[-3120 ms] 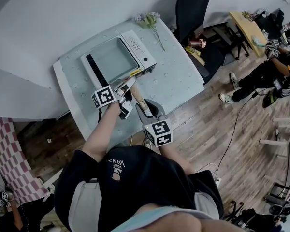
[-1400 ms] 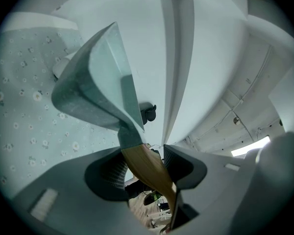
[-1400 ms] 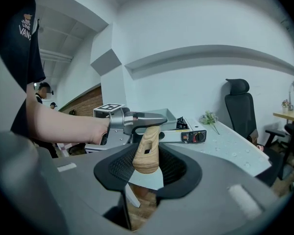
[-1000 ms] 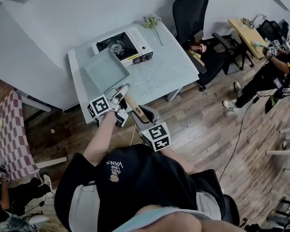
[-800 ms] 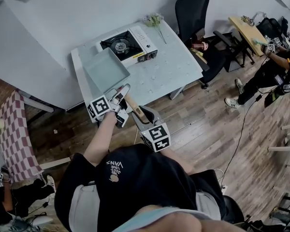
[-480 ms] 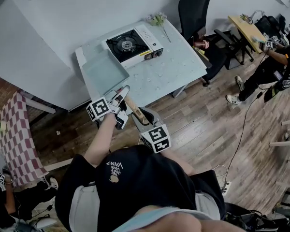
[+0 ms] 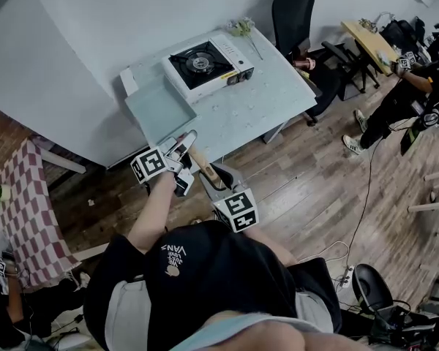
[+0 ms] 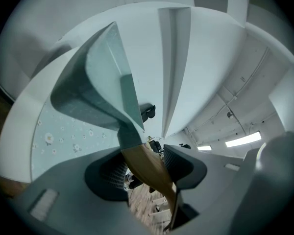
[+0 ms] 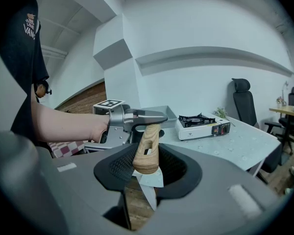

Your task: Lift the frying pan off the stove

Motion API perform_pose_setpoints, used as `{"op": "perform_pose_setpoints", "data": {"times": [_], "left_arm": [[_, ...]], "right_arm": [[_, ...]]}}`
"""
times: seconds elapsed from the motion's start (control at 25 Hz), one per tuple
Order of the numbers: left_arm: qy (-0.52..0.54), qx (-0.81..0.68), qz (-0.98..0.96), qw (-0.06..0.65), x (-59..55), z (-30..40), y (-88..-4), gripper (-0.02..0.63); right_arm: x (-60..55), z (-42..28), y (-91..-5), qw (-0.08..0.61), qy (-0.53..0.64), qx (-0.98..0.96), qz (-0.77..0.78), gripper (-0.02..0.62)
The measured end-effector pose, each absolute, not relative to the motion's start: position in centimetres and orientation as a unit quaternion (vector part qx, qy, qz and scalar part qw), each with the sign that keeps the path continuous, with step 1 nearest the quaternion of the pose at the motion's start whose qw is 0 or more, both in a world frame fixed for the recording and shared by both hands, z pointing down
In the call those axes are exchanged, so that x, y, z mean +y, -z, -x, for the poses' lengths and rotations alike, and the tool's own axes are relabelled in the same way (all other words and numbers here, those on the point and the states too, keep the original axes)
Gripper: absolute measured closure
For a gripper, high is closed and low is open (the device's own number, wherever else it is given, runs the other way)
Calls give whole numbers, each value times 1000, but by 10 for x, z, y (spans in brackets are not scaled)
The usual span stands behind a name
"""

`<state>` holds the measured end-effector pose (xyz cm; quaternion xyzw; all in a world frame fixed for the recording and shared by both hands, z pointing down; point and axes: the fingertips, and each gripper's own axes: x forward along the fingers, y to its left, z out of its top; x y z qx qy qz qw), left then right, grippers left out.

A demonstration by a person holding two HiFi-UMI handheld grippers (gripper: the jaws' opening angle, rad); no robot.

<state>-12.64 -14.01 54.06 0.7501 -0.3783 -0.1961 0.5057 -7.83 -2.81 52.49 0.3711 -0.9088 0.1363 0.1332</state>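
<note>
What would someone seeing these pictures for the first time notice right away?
The pale green square frying pan stands out first, held out in front of the person by its wooden handle, with the left tongs and right tongs both clamped on that handle. Behind it, the white portable gas stove sits with its black burner bare on the floral-clothed table.

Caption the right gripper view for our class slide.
Right gripper and left gripper grip the frying pan by its wooden handle, clear of the stove.
</note>
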Motion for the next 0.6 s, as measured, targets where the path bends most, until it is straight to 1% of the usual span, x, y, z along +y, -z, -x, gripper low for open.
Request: {"op": "perform_pose_setpoints", "data": {"times": [0.6], "left_arm": [[182, -360, -758, 513, -102, 154, -549, 400]], "right_arm": [[12, 111, -533, 138, -137, -900, -390, 463]]}}
